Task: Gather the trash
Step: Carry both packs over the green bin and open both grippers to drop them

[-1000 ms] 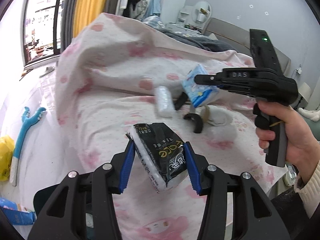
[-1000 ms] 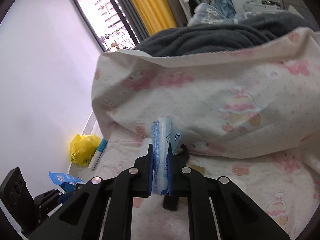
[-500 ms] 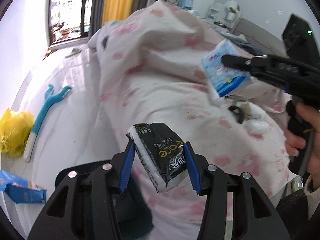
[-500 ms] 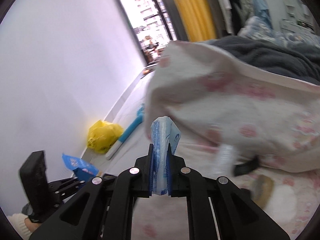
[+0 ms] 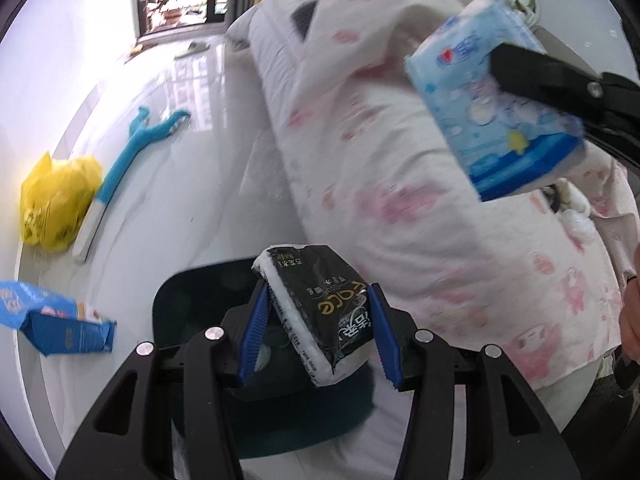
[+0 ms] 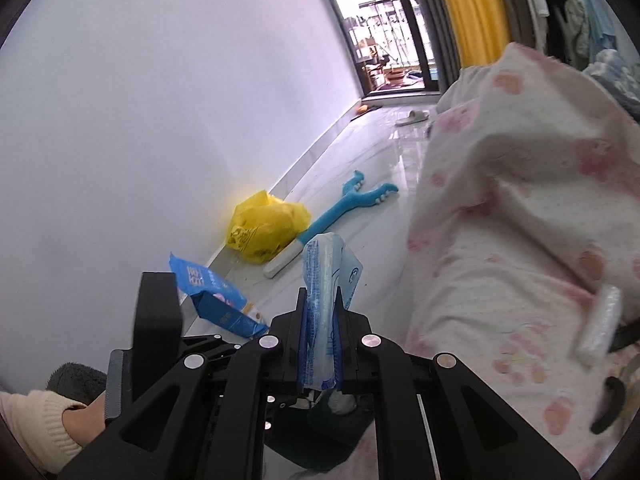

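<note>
The left gripper [image 5: 316,330] pinches a black tissue pack [image 5: 320,312] between its blue pads, which bear on the pack's two long sides; the pack sits tilted, one corner raised toward the bed. Directly beneath it lies the dark trash bin [image 5: 192,300], its opening partly hidden by the gripper body. The right gripper [image 6: 319,346] has its fingers pressed almost together on a flat blue tissue packet [image 6: 326,280], which stands upright between the pads; in the left wrist view the same packet [image 5: 500,92] hangs over the pink-patterned bedding [image 5: 400,200], level with the bin but off to its side. Both items are judged light, soft and compressible, wrapped in smooth plastic film (slippery under a weak pinch), so the pads should bear on the broad padded faces rather than on a loose film edge. The black tissue pack is thick enough to hold its shape; the blue tissue packet is thin and may fold or slide. Neither is fragile, and a drop into the bin should do no harm. A yellow bag [image 6: 266,228], a blue snack wrapper [image 6: 212,296] and a blue plastic tool [image 6: 340,208] lie on the floor by the wall. A clear wrapped item [image 6: 600,324] lies on the bedding.
</note>
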Action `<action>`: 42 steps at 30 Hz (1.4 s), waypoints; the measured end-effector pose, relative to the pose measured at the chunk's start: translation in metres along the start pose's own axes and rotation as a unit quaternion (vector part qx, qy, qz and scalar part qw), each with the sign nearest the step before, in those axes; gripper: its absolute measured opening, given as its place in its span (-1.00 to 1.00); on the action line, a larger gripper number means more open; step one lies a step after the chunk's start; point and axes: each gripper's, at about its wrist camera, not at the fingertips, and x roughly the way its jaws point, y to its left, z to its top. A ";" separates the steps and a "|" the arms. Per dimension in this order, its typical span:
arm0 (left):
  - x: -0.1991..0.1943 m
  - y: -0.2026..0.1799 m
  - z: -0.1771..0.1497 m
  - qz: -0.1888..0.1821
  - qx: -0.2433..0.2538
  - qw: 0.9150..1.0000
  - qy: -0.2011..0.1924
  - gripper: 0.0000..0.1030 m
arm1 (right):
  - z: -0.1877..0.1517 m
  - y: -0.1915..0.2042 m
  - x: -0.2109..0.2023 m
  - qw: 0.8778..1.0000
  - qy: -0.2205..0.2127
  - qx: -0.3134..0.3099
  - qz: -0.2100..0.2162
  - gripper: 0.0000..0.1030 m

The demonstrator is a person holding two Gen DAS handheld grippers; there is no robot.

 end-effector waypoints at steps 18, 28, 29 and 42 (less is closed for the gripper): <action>0.041 0.067 -0.043 -0.001 -0.073 0.990 0.123 0.04 | -0.014 0.042 0.070 0.997 0.075 -0.028 0.002 -0.80; 0.042 0.090 -0.059 -0.006 -0.088 0.983 0.159 0.30 | -0.025 0.053 0.111 0.992 0.122 -0.026 0.009 -0.80; 0.040 0.092 -0.060 -0.006 -0.089 0.983 0.159 0.32 | -0.027 0.053 0.116 0.991 0.128 -0.025 0.010 -0.80; -0.010 0.110 -0.050 0.031 -0.068 0.995 0.072 0.50 | -0.056 0.055 0.171 0.981 0.194 -0.006 0.002 -0.80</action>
